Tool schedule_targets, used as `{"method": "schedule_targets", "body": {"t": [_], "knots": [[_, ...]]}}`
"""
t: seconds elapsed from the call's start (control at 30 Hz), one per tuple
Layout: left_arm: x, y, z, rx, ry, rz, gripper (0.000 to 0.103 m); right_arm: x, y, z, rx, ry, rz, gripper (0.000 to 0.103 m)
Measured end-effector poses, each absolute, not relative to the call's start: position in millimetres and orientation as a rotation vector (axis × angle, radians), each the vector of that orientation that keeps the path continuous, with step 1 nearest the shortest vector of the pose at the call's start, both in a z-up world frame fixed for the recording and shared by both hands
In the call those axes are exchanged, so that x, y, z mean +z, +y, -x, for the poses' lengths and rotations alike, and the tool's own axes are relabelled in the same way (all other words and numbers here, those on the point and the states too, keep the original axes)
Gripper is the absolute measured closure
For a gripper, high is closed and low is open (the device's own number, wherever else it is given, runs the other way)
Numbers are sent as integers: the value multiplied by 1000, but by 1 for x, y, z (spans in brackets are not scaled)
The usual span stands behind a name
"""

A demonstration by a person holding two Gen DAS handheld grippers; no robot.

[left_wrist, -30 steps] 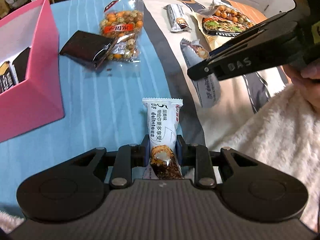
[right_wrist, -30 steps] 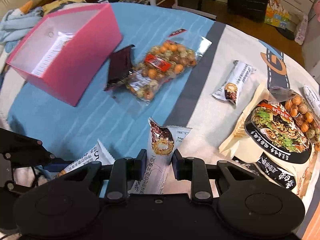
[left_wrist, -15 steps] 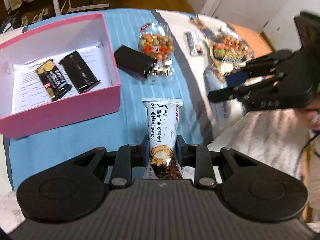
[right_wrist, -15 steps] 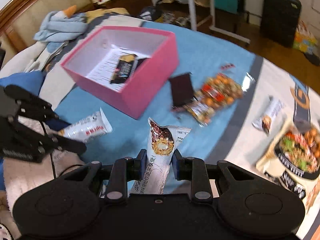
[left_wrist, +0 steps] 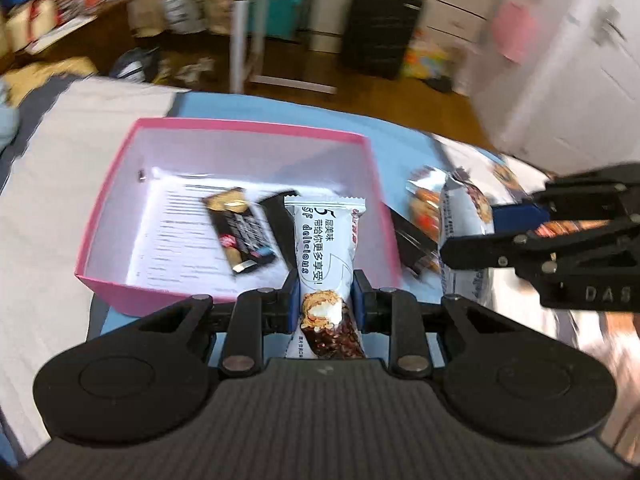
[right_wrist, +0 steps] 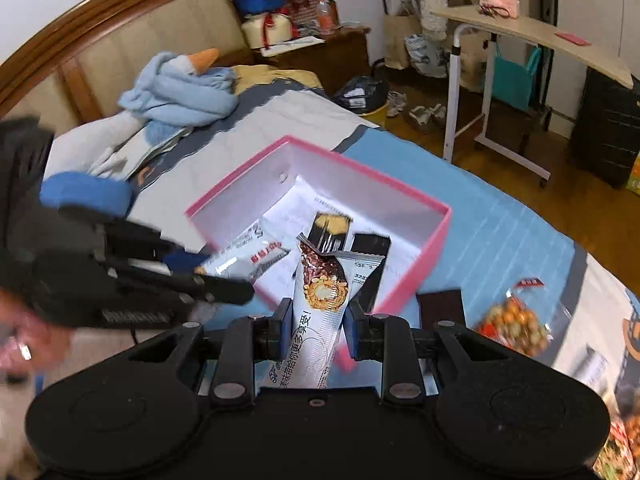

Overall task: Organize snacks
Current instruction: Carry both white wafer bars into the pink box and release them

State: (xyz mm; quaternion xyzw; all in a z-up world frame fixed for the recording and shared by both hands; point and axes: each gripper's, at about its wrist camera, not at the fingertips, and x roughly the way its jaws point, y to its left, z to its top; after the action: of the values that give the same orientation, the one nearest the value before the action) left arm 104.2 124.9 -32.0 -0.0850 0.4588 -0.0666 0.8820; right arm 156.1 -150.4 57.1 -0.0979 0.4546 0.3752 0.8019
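My left gripper (left_wrist: pixel 325 292) is shut on a white snack bar (left_wrist: pixel 326 248), held just before the near wall of the pink box (left_wrist: pixel 240 126). Two dark bars (left_wrist: pixel 240 232) lie inside the box on printed paper. My right gripper (right_wrist: pixel 316 320) is shut on a second white snack bar (right_wrist: pixel 320 296), which sticks out over the box's near corner (right_wrist: pixel 438 236). Each wrist view shows the other gripper from the side: the right gripper (left_wrist: pixel 484 236) at the box's right, the left gripper (right_wrist: pixel 216 274) with its bar (right_wrist: pixel 248 260) over the box's left rim.
The box stands on a blue striped cloth (right_wrist: pixel 500 240) spread over a bed. A dark flat packet (right_wrist: pixel 440 308) and a clear bag of coated nuts (right_wrist: pixel 512 328) lie to the right of the box. A plush toy with a blue scarf (right_wrist: pixel 180 92) lies behind it.
Both grippers have risen and swung left toward the pink box, each still gripping its white bar. The box now lies straight ahead of both, its inside in view.
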Motion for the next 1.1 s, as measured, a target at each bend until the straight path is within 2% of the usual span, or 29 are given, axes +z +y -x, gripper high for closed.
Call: {"method": "schedule_targets", "body": {"t": [0.13,0.3,0.43,0.7,0.8,0.87,0.93,1.1], "knots": [[-48,147,-144,-53,951,241,79,37,-111,-186,782,971,315,73],[-75,164,-188,162,956,130,79,2,-72,-211,759,975,476,73],[-105,184,-217,136,1000,206,79,-26,-53,-232,734,1010,557,73],[-147,192,-234,123,1122,205,78,-67,-34,-263,682,1087,673,73],[-153,185,-236,118,1138,189,75,-75,-29,-267,672,1097,702,73],[-156,183,-239,136,1135,185,71,-79,-28,-267,654,1088,713,67],[-153,183,-238,142,1112,169,62,-75,-30,-265,630,1070,708,53],[-124,179,-220,126,992,137,58,-29,-63,-251,684,1010,531,53]]}}
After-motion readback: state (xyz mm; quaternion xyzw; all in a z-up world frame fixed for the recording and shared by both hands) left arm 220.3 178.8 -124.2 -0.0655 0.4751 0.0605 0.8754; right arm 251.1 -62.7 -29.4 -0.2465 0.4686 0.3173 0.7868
